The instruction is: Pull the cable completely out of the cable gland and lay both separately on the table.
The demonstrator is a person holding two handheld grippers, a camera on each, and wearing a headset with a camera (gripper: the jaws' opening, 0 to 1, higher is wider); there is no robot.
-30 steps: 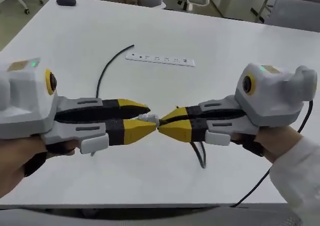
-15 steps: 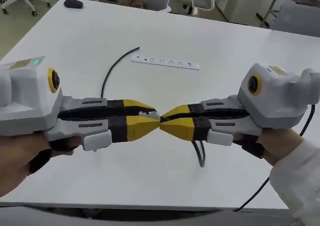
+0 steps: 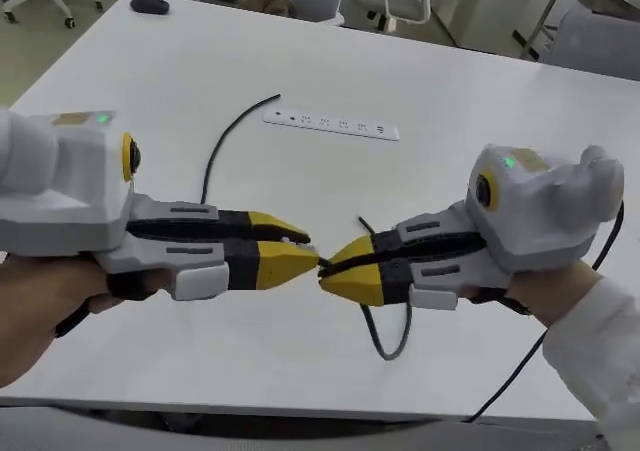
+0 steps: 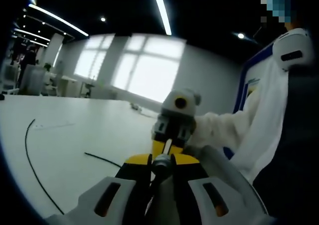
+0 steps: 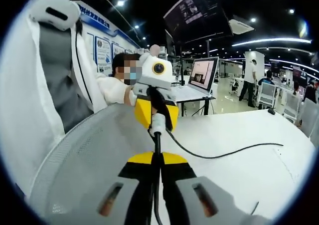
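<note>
Gripping tip to tip mid-frame above the counter (image 3: 450, 101), the left gripper (image 3: 308, 249) pinches the small, hard-looking gland (image 5: 157, 124) while the right gripper (image 3: 330, 268) clamps its fingers (image 3: 350, 281) on the thin black cable (image 3: 385, 349), seemingly limp and best held close beside the gland.

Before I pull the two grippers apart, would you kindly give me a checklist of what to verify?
1. Grip of left gripper on cable gland: ok, fingers shut on it.
2. Grip of right gripper on cable: ok, fingers shut on it.
3. Cable out of the gland: not ok, it runs into the gland.
4. Free run for the long tail: cannot tell, it passes behind the left gripper.
5. Room on the table to lay both: ok, power strip lies farther off.
</note>
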